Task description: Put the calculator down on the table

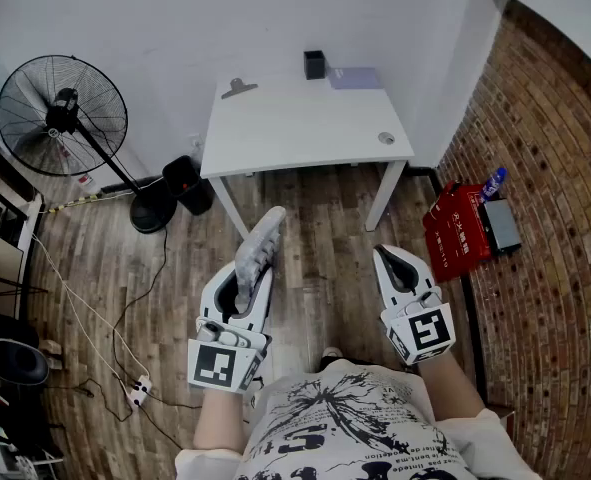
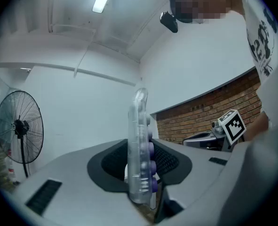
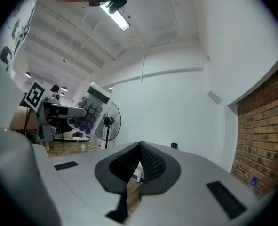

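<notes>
The calculator (image 2: 139,149) is clamped edge-on between the half-parted jaws of the left gripper (image 1: 247,286), at lower left of the head view (its purple keys are seen from the side). The right gripper (image 1: 395,263) is held with jaws pressed together on nothing. The white tabletop (image 1: 305,128), upper centre, lies well apart across wooden floor (image 1: 315,228); a black cup (image 1: 314,64) is carried on it. A fan (image 1: 63,116) stands upper left.
</notes>
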The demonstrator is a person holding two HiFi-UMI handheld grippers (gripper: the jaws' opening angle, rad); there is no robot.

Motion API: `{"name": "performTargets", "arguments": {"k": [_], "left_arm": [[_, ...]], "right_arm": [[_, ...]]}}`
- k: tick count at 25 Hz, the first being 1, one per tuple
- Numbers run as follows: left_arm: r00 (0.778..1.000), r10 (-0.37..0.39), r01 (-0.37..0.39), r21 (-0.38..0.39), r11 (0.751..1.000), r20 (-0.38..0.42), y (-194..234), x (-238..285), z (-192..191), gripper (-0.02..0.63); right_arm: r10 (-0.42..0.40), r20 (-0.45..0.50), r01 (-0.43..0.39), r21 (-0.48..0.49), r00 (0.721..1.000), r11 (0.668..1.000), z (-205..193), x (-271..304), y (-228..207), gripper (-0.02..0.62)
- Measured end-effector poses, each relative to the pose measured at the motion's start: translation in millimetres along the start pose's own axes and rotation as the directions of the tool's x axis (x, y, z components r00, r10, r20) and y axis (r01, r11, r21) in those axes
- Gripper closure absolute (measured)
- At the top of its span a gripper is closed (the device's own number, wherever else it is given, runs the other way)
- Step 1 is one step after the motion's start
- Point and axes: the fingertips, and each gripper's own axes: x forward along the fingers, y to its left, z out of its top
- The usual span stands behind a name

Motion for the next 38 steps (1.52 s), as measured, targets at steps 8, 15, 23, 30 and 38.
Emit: {"name": "performTargets", "arguments": {"k": [8, 15, 23, 30, 38], "left_arm": [[1.000, -0.006, 0.006, -0.004, 1.000, -0.008, -0.1, 19.3, -3.6, 0.463], [1.000, 0.011, -0.011, -0.007, 1.000, -0.005, 6.1, 45.5, -2.5, 0.463], [0.997, 0.062, -0.063, -0.048, 0.997, -0.035, 29.9, 76.6, -20.7, 0.463], [0.998, 0.055, -0.057, -0.072, 0.996, -0.039, 94.6, 136.8, -49.6, 0.463], [0.999, -0.031, 0.029, -0.081, 0.996, -0.025, 194.0, 255.8, -63.2, 0.463]], "right_arm": [[-0.006, -0.006, 0.006, 0.022, 1.000, 1.000, -3.2, 11.5, -13.7, 0.581], [-0.006, -0.002, 0.006, 0.049, 1.000, 0.999, -3.4, 26.7, -40.5, 0.581], [0.003, -0.038, 0.000, 0.085, 0.999, 0.996, -23.8, 71.2, -66.9, 0.581], [-0.006, -0.054, 0.009, 0.055, 0.999, 0.998, -37.8, 158.9, -87.6, 0.581], [-0.042, -0.090, 0.045, 0.036, 0.995, 0.998, -37.2, 298.5, -130.9, 0.581]]}}
